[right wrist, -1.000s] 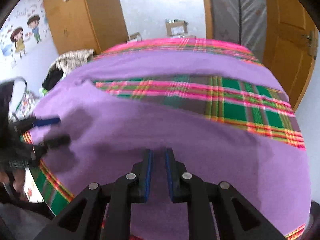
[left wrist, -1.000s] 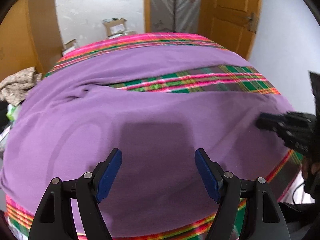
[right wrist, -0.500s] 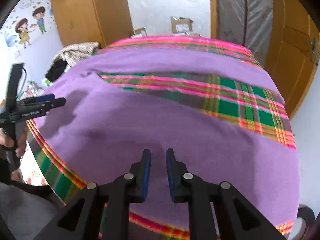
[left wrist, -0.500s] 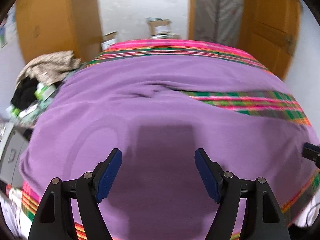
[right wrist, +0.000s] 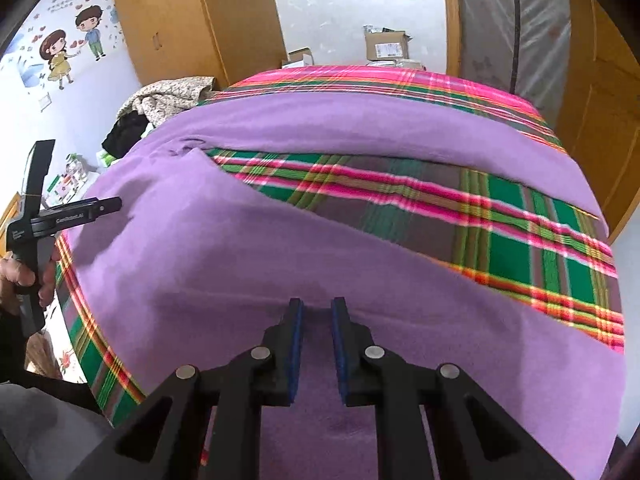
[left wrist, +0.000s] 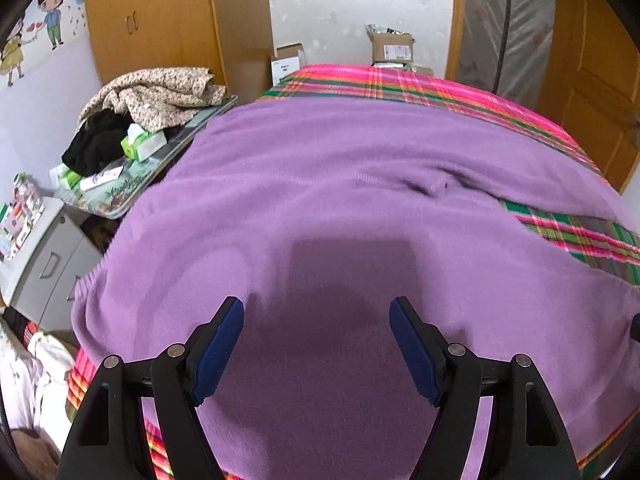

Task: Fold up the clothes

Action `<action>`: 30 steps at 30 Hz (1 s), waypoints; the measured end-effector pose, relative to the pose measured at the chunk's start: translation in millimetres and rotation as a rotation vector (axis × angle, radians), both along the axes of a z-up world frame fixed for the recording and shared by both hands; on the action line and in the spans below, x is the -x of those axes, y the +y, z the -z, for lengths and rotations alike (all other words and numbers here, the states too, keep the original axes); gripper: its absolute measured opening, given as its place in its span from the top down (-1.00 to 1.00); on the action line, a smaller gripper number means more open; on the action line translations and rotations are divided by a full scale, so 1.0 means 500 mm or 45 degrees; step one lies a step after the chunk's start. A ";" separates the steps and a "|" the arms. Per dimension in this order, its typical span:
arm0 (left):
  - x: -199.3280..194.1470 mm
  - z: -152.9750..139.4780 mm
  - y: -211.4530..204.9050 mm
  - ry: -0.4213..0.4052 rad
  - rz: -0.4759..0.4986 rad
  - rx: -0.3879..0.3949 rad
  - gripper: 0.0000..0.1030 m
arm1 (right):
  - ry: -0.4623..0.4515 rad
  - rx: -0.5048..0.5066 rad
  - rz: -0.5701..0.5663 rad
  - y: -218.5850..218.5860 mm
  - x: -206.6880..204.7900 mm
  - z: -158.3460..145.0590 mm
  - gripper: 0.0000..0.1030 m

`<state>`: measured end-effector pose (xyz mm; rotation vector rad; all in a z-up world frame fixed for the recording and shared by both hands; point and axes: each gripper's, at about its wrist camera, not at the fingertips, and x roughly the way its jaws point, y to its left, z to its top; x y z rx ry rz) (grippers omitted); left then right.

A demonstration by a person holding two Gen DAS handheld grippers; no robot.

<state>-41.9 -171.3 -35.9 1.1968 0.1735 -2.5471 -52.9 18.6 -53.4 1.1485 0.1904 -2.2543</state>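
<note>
Your left claw (left wrist: 316, 344) is swinging left, wide open; right claw (right wrist: 316, 344), nearly closed, holding nothing. Grab the soft purple knit sweater (left wrist: 340, 208) by its edge.

The sweater (left wrist: 340, 208) lies spread on the bed (left wrist: 400, 84); a heap of clothes (left wrist: 152, 96) sits left, boxes (left wrist: 390, 46) beyond.

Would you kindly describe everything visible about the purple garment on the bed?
The purple garment is a soft, knit-looking top, plain in colour, spread flat over the plaid bedspread. A long sleeve runs across the far side, leaving a wedge of plaid showing between it and the body. A ribbed hem shows at the left edge, with slight wrinkles near the underarm. The left gripper hovers open above it; the right gripper is nearly closed, seemingly holding nothing.
</note>
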 end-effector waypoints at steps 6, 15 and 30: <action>0.020 -0.036 -0.022 0.056 -0.016 -0.022 -0.50 | 0.022 -0.001 -0.005 -0.007 0.011 -0.018 0.71; 0.082 -0.128 -0.072 0.152 -0.030 0.023 -0.50 | 0.106 0.009 -0.114 -0.049 0.068 -0.108 0.71; 0.225 -0.147 -0.265 0.108 -0.048 -0.003 -0.50 | 0.274 0.158 -0.442 -0.223 0.255 -0.238 0.60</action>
